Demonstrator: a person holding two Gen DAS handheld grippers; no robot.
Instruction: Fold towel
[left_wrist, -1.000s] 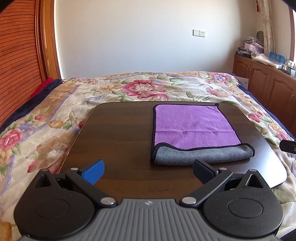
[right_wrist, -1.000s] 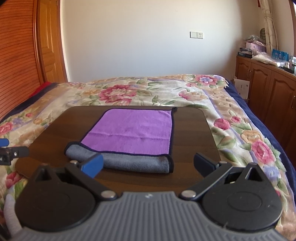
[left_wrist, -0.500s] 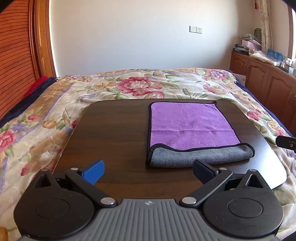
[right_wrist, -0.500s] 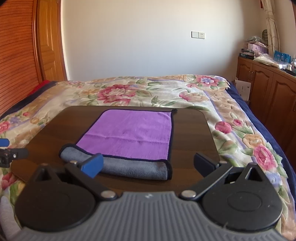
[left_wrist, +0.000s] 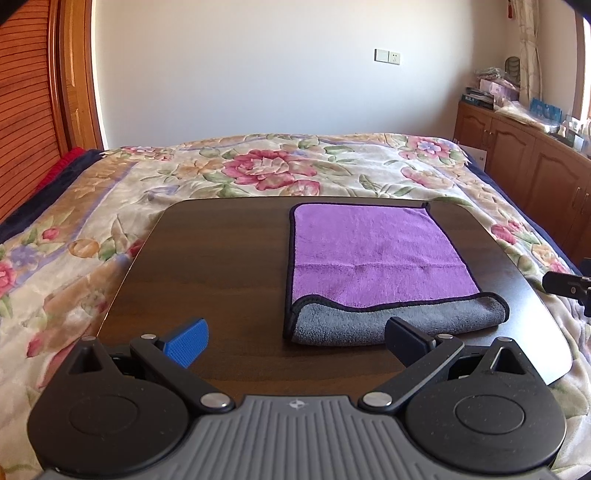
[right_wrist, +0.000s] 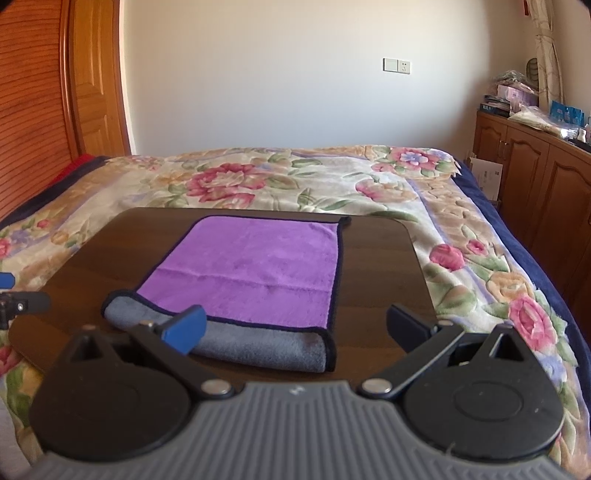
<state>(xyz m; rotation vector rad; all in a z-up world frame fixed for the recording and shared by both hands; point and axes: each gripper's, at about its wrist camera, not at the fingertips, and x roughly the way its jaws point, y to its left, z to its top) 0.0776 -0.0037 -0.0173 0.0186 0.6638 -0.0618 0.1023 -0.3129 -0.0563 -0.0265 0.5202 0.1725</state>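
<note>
A purple towel (left_wrist: 373, 254) with a grey underside and dark trim lies folded on a dark wooden tray table (left_wrist: 214, 266). Its grey folded edge faces me, nearest the table's front. In the left wrist view my left gripper (left_wrist: 295, 338) is open and empty, hovering at the table's front edge just short of the grey fold. My right gripper (right_wrist: 295, 325) is open too, with nothing held, above the towel's (right_wrist: 255, 266) near right corner. Each gripper shows at the edge of the other's view.
The table (right_wrist: 376, 266) rests on a bed with a floral blanket (left_wrist: 258, 170). Wooden cabinets (left_wrist: 528, 181) with clutter on top line the right wall. A slatted wooden headboard (left_wrist: 26, 122) stands at the left.
Both grippers have drawn slightly back and left, staying open. The towel has not moved on the table.
</note>
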